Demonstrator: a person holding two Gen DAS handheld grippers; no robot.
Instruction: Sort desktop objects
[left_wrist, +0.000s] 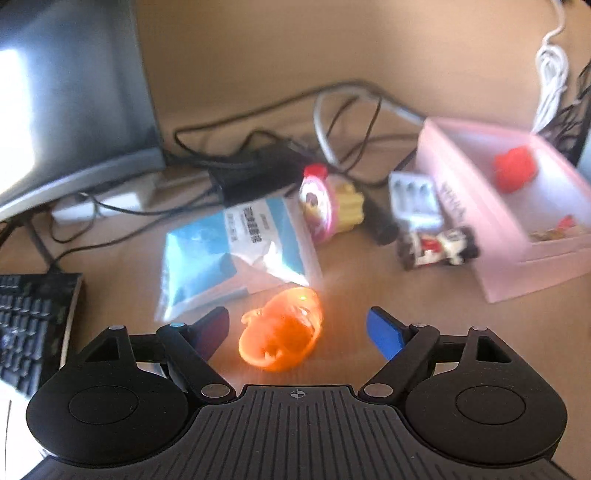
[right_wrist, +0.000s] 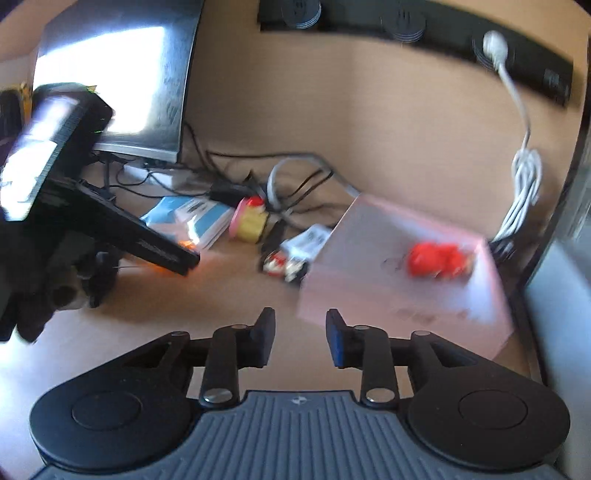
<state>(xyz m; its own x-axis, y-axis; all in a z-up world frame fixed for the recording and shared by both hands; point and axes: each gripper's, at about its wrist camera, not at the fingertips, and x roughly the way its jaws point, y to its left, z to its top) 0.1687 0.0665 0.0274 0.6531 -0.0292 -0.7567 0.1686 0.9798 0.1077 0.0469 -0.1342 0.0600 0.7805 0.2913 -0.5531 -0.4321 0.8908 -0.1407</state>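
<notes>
1. Straddling the orange toy (left_wrist: 282, 328), the left gripper (left_wrist: 297, 330) stands wide open; the toy lies between its fingertips, nearer the dark-red pad, and neither pad touches it.
2. Centre the toy between the pads, then close gently; its rounded shape may well squirt sideways.
3. The right gripper (right_wrist: 300, 338) is narrowly parted and holds nothing.
4. The pink box (right_wrist: 402, 273), with a red toy (right_wrist: 439, 260) inside, lies ahead and right of its fingers.

place: office desk | evidence: monitor (left_wrist: 66, 92), keyboard (left_wrist: 33, 325), tangled cables (left_wrist: 258, 147), wooden desktop (left_wrist: 369, 295)
</notes>
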